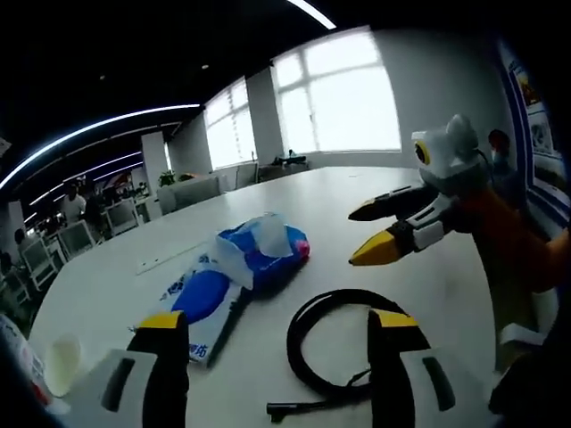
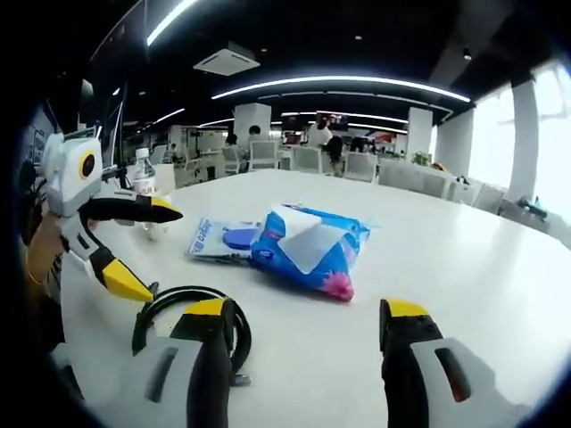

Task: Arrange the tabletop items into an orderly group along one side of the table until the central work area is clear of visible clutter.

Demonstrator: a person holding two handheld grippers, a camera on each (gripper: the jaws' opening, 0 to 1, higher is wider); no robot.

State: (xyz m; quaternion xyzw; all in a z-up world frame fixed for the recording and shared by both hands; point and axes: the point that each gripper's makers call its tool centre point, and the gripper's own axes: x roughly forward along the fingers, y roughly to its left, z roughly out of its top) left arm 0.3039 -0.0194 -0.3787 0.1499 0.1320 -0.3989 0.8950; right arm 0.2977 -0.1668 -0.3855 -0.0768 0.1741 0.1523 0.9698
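A blue tissue pack (image 1: 263,250) (image 2: 308,250) with a white tissue sticking out lies mid-table. Beside it rests a flat blue-and-white packet (image 1: 201,303) (image 2: 223,239). A coiled black cable (image 1: 343,348) (image 2: 192,312) lies close in front of both grippers. My left gripper (image 1: 278,325) is open above the table, its right jaw over the cable; in the right gripper view it enters from the left (image 2: 161,254), jaws spread. My right gripper (image 2: 303,316) is open and holds nothing; in the left gripper view it (image 1: 357,236) hovers right of the tissue pack.
The white table (image 1: 375,187) (image 2: 464,267) is long and oval. A clear water bottle (image 2: 143,178) stands at its edge, and a pale cup (image 1: 62,361) sits near the left gripper. Office chairs, desks and people stand in the background beyond the table.
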